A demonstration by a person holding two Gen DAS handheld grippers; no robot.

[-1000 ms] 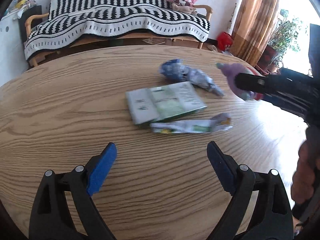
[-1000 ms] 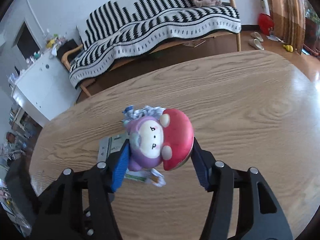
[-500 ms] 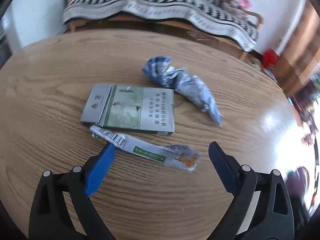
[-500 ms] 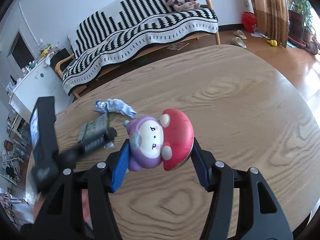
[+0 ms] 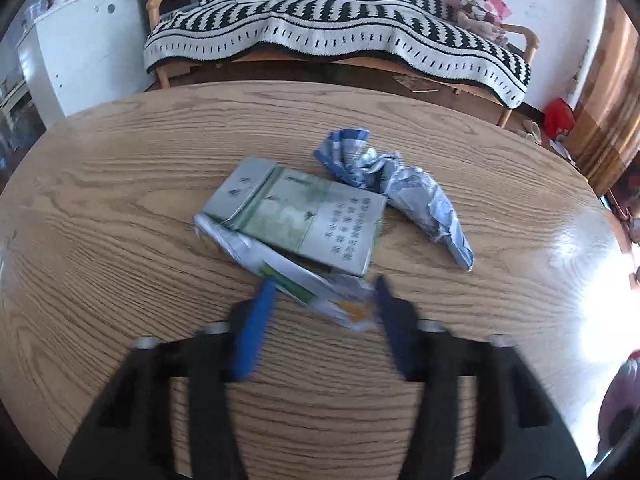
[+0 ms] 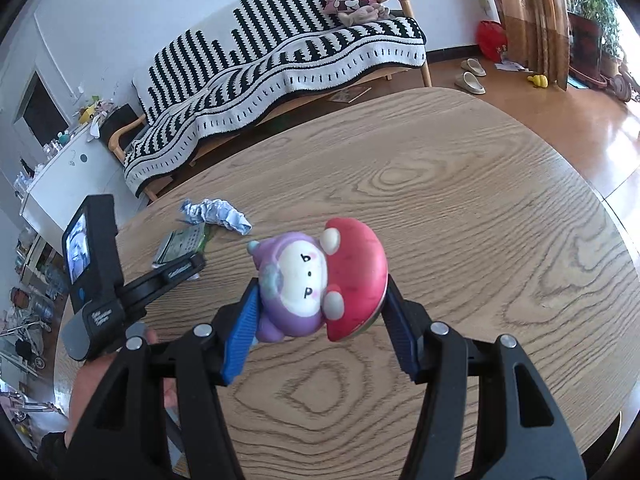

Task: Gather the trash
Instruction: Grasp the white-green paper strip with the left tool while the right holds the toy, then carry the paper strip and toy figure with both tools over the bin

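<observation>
Trash wrapper (image 5: 316, 284) lies between my left tongs (image 5: 320, 300), their jaws just closing, pads apparently short of it; my right tongs (image 6: 318, 304) pinch a mushroom toy (image 6: 320, 284).

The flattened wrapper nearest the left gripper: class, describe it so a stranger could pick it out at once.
On the wooden table, three bits of litter lie together. The flattened wrapper lies along the near edge of the grey-green carton, between the closing left gripper pads. It is a long white strip with green and yellow print, unlike the crumpled blue wrapper beyond.
</observation>
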